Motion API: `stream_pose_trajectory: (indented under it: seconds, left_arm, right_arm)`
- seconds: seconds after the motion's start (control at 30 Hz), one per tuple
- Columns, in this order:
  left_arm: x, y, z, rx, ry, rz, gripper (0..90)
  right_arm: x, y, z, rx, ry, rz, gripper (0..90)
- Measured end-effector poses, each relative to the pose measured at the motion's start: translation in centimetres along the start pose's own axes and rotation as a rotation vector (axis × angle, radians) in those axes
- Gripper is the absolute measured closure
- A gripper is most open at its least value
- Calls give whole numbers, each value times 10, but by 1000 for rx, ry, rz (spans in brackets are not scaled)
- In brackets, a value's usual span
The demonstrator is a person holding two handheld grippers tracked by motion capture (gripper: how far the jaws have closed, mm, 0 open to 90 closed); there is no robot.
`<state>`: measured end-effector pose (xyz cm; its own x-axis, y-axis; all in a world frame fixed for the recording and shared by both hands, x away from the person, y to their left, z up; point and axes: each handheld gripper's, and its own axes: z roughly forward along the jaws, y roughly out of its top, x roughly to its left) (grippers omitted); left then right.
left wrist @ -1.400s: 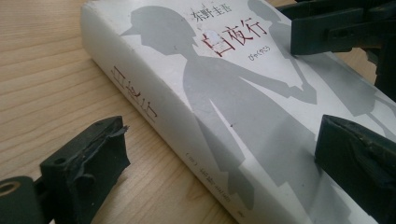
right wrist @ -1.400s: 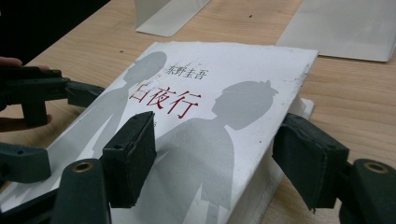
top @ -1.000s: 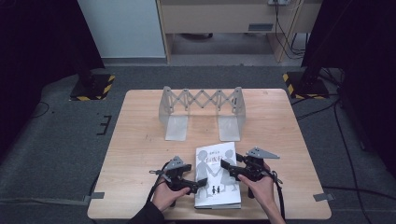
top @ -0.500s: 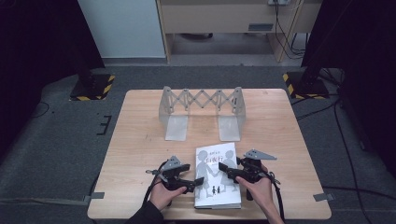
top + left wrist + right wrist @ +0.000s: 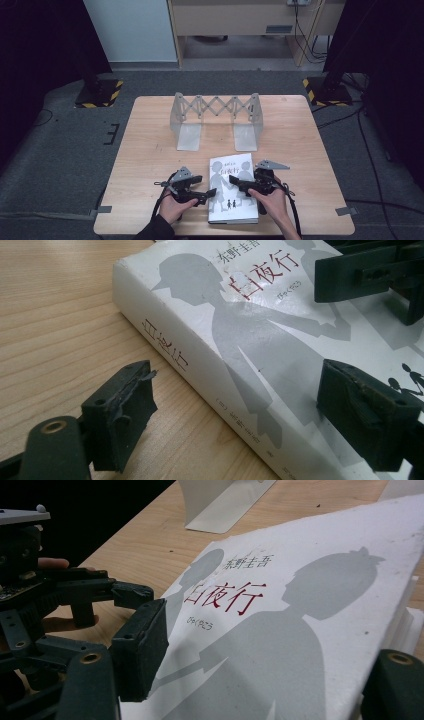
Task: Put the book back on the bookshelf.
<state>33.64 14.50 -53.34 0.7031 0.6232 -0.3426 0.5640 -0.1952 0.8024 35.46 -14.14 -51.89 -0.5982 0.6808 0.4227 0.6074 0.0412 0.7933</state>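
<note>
1 book [image 5: 233, 192] flat on bench [image 5: 150, 150] | 1 folding rack [image 5: 215, 112] | left gripper [image 5: 207, 192], right gripper [image 5: 235, 181]: jaws wide apart, empty

The book [image 5: 232, 190] between the black gripper fingers [image 5: 122, 417] has a white cover patterned with grey silhouettes of figures and a dark red title. The table [image 5: 150, 150] is pale wood with fine grain. The rack [image 5: 215, 120] beyond the fingers is plain grey.
</note>
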Motion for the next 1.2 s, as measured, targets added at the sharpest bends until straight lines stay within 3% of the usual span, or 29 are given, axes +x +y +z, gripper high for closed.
stream_pose_trajectory:
  seconds: [0.13,0.27,0.43,0.63,0.93,1.03,1.2]
  left_arm:
    - [0,0,0,-6,-4,-3,144]
    - [0,-1,2,-8,-11,-5,143]
    - [-1,0,2,-9,-10,1,143]
    - [-1,0,2,-18,-5,-11,163]
    - [-1,3,7,-48,-33,-40,165]
    - [-1,3,10,-56,-52,-49,139]
    - [-2,4,15,-61,-77,-27,47]
  right_arm:
    - [0,1,-1,2,26,38,386]
    - [-2,0,1,9,38,53,387]
    - [-2,0,1,10,34,52,406]
    - [-4,0,-1,10,22,93,515]
    - [-1,2,-6,-28,26,84,582]
    - [2,5,-9,-39,58,80,624]
    - [5,8,-13,-36,72,62,641]
